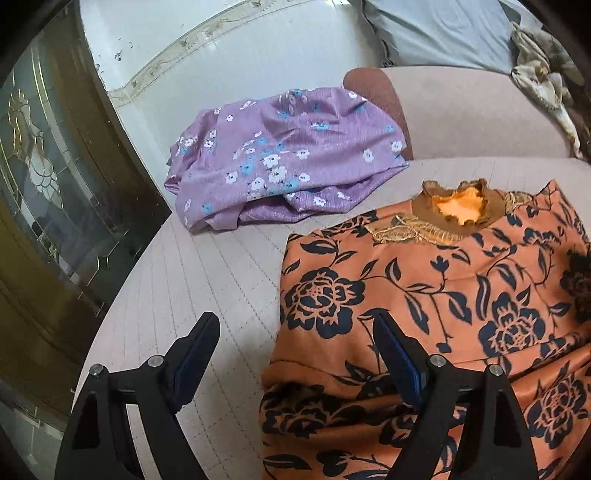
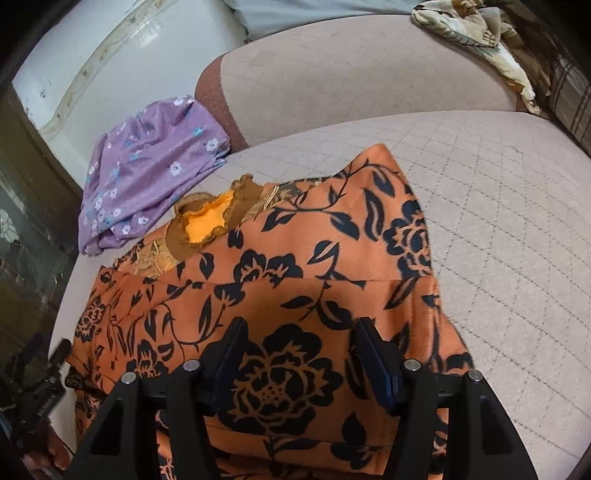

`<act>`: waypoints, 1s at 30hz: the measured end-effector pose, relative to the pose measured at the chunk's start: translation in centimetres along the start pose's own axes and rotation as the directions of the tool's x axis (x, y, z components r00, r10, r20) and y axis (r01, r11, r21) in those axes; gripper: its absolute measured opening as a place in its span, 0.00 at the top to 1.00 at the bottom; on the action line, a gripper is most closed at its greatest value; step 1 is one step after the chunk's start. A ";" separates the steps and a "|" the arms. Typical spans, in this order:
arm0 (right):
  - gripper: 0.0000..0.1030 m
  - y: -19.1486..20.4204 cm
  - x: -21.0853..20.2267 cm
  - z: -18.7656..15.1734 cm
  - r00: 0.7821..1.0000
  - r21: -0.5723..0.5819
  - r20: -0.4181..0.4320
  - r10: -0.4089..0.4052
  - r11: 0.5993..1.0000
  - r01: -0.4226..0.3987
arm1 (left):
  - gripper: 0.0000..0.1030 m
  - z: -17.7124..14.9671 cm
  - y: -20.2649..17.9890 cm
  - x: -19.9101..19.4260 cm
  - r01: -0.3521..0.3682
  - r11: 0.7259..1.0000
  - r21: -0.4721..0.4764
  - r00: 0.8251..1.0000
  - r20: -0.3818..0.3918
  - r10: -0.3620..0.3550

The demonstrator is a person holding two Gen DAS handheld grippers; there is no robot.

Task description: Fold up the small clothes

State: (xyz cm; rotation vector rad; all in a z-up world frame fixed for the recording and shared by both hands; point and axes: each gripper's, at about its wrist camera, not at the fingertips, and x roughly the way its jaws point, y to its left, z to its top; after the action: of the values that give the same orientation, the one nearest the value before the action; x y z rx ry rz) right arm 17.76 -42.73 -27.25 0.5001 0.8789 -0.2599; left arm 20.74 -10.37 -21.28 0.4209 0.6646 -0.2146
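The left claw [image 1: 295, 325] stands with its jaws wide apart and nothing between the pads. Its left finger hangs over bare quilted sofa seat [image 1: 207, 266], while its right finger sits above the left edge of the orange floral garment [image 1: 436, 295]. No cloth is pinched.

The right claw [image 2: 301, 332] also has its jaws apart, by a narrower gap. It hovers over the middle of the orange floral garment [image 2: 295, 280], and a large dark blue flower print shows between its two fingers. Whether the fingertips touch the fabric I cannot tell; no fold of cloth is raised between the pads. To the far left of this claw, at the picture's lower edge, part of the other black tool shows dimly.

The garment lies spread on the seat directly under and ahead of both claws, its sides folded inward so that it forms a long panel. Its brown ruffled collar [image 1: 461, 206], with a bright orange lining and gold embroidery beside it, lies at the end farthest from the claws.

Beyond the collar and to the left of both claws, a crumpled purple garment [image 1: 284, 158] with white and blue flowers rests at the seat's edge, just beside the brown sofa arm [image 1: 376, 92].

Farther still, the sofa backrest [image 2: 351, 74] rises, with a patterned cloth [image 2: 476, 33] bunched at its upper right. A white tiled floor [image 1: 177, 48] lies to the far left.
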 end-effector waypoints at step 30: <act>0.36 1.1 -1.6 -0.4 0.998 -0.016 0.051 0.049 0.999 -0.048 | 0.17 0.2 4.6 -0.4 -0.074 0.985 -0.154 0.997 0.013 0.077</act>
State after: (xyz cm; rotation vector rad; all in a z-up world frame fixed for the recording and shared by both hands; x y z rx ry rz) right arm 16.97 -41.57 -25.85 0.4983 0.8171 -0.2212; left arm 21.99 -6.35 -19.49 0.2954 0.6403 -0.0946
